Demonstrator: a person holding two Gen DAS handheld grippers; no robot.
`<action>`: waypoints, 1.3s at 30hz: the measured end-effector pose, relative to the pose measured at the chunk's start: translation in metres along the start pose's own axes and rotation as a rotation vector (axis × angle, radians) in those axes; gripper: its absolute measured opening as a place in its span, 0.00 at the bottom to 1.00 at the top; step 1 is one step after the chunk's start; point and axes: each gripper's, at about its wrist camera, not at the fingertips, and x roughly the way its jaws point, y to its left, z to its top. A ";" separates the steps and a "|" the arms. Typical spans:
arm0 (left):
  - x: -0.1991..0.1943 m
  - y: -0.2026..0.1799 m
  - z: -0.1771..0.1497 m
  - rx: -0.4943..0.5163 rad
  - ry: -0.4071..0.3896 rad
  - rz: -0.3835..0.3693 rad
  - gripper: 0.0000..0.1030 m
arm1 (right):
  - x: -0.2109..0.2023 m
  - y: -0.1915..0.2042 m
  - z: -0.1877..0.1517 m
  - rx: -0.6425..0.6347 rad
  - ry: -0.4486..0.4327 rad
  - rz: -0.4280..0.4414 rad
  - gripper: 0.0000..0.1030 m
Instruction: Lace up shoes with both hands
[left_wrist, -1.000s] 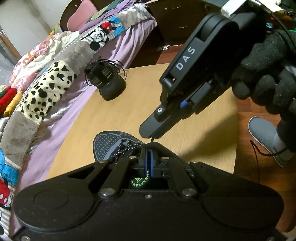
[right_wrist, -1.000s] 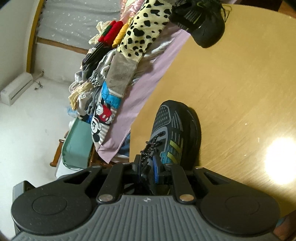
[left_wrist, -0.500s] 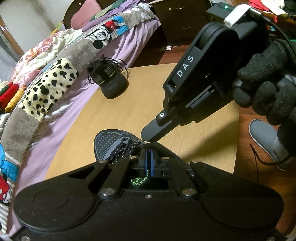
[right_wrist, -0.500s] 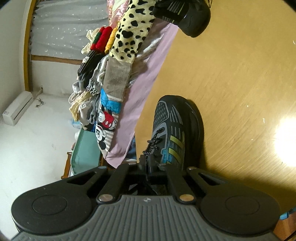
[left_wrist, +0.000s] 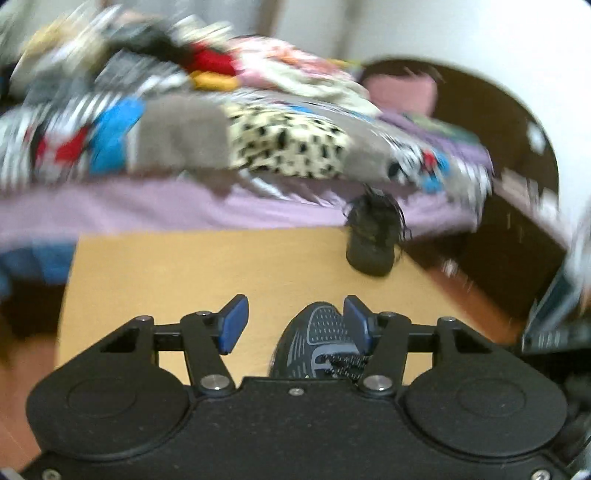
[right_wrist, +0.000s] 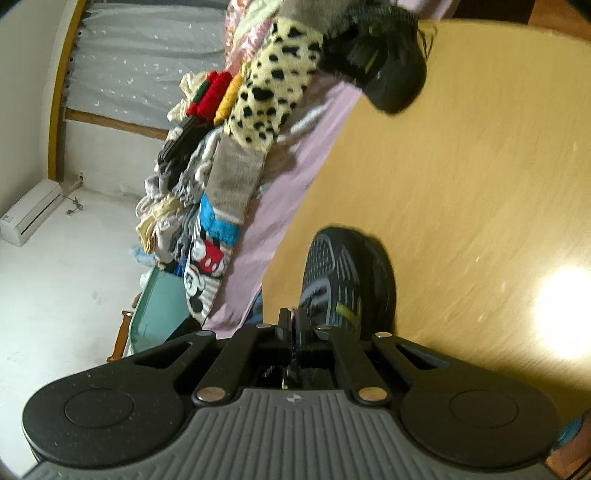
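Left claw (left_wrist: 291, 325) opening over the near shoe (left_wrist: 317, 339), empty; right claw (right_wrist: 293, 332) clamped on its lace (right_wrist: 294, 352).

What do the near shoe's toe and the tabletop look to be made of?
Near shoe: looks like dark knit or mesh fabric, matte, with rows of small pale dashes and grey overlay strips. Tabletop: light wood or wood-look laminate, semi-gloss; faint grain streaks and a bright lamp reflection show.

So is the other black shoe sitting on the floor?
No, the other black shoe sits on the wooden table, at its far edge by the bed.
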 end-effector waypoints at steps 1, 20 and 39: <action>0.000 0.007 0.000 -0.052 0.001 0.002 0.55 | -0.004 0.001 0.003 -0.007 -0.013 -0.003 0.04; 0.005 0.017 -0.001 -0.125 0.013 0.043 0.58 | -0.072 -0.003 0.075 -0.014 -0.297 -0.070 0.04; 0.009 0.015 -0.002 -0.116 0.032 0.038 0.59 | -0.120 -0.025 0.115 0.017 -0.514 -0.178 0.04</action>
